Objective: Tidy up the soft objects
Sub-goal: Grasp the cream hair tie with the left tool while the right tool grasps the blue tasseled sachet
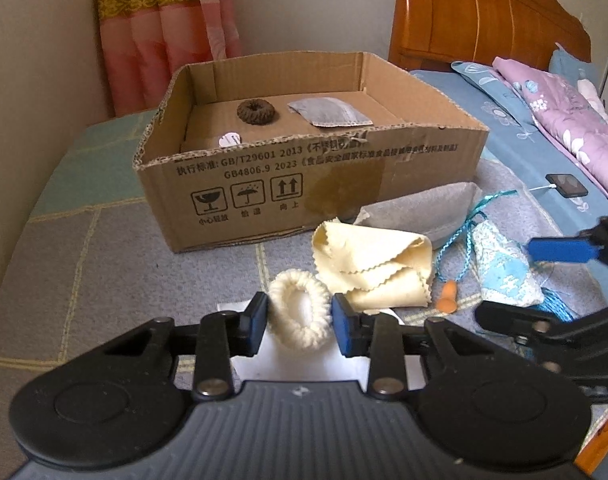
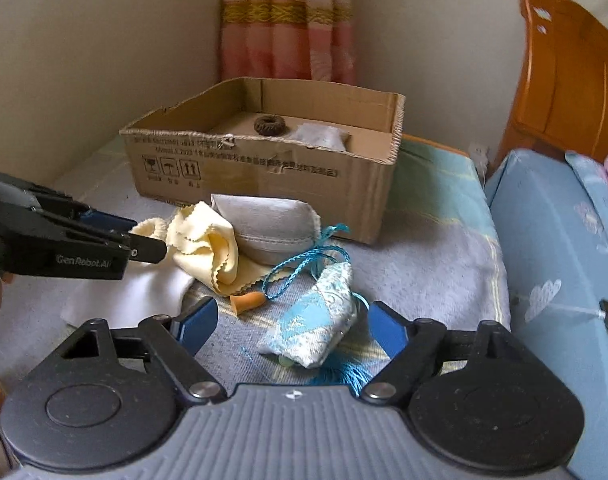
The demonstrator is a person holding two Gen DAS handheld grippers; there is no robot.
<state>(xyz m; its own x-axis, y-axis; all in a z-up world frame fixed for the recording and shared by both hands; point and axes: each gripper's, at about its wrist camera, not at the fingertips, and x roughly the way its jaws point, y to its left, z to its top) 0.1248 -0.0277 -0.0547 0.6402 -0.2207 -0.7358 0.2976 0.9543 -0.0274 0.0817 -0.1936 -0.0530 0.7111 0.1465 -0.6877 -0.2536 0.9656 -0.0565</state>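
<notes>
A cream knitted scrunchie [image 1: 299, 312] sits squeezed between the blue pads of my left gripper [image 1: 299, 317], just above a white sheet [image 1: 304, 364]. In the right wrist view a blue-patterned sachet [image 2: 316, 320] with a teal cord lies between the fingers of my right gripper [image 2: 291, 328]. Its jaws stand wider than the sachet and the left pad [image 2: 199, 322] is clear of it. An open cardboard box [image 1: 304, 176] behind holds a brown scrunchie [image 1: 256, 111] and a grey packet [image 1: 330, 113].
Between the box and the grippers lie a yellow zigzag-edged cloth [image 1: 380, 268], a grey pouch [image 1: 420, 212] and an orange earplug [image 1: 448, 300]. A phone [image 1: 566, 185] rests on the blue bed at the right. Walls and a curtain [image 1: 163, 20] stand behind.
</notes>
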